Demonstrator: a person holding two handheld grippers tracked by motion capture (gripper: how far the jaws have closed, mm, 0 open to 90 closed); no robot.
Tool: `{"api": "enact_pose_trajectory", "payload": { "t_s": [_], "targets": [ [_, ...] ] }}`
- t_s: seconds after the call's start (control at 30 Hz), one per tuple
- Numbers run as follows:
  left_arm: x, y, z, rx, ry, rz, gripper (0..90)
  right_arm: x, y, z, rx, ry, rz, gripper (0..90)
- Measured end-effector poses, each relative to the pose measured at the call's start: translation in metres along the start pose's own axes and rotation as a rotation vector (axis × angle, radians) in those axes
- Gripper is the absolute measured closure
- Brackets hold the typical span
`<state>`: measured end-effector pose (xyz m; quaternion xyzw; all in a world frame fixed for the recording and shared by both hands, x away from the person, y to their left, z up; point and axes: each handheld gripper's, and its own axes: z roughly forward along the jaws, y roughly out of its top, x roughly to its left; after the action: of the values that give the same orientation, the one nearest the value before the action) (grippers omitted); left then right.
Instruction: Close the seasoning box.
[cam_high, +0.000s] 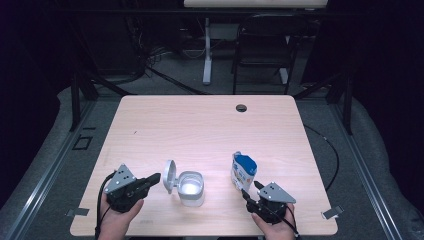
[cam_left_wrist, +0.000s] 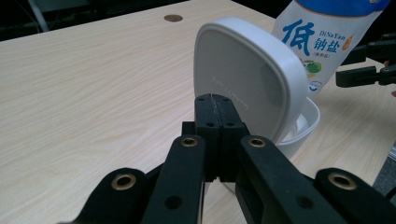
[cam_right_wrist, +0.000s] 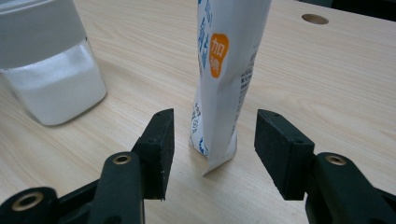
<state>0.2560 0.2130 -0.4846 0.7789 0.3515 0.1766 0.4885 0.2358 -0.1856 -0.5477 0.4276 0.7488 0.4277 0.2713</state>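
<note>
A white plastic container (cam_high: 191, 189) stands at the near middle of the table with its hinged lid (cam_high: 169, 176) swung up on its left side. In the left gripper view the lid (cam_left_wrist: 243, 70) stands upright just beyond my left gripper (cam_left_wrist: 215, 100), whose jaws are shut with nothing between them. A blue and white salt bag (cam_high: 243, 171) stands upright to the right of the container. My right gripper (cam_right_wrist: 215, 149) is open, one jaw on each side of the base of the bag (cam_right_wrist: 224, 70), and the pads are clear of it. The container (cam_right_wrist: 51, 79) holds white powder.
The light wooden table (cam_high: 200, 125) has a round cable hole (cam_high: 241, 107) near its far edge. A dark chair (cam_high: 265, 45) and a desk leg stand on the floor behind it. The person's hands hold both grippers at the near edge.
</note>
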Motion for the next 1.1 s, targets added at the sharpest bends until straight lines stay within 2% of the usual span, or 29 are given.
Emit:
{"api": "enact_pose_trajectory", "payload": {
  "t_s": [0.27,0.57,1.1],
  "targets": [
    [-0.004,0.005,0.004,0.006,-0.011,0.013,90.0,-0.001,-0.003,-0.003,-0.007,-0.005,0.011,47.8],
    [-0.005,0.006,0.008,0.018,-0.014,0.018,90.0,-0.001,-0.004,-0.005,-0.013,-0.007,0.003,47.8],
    [-0.015,0.013,0.016,0.019,-0.031,0.033,90.0,-0.002,-0.011,-0.011,-0.022,-0.006,0.058,47.7]
  ]
}}
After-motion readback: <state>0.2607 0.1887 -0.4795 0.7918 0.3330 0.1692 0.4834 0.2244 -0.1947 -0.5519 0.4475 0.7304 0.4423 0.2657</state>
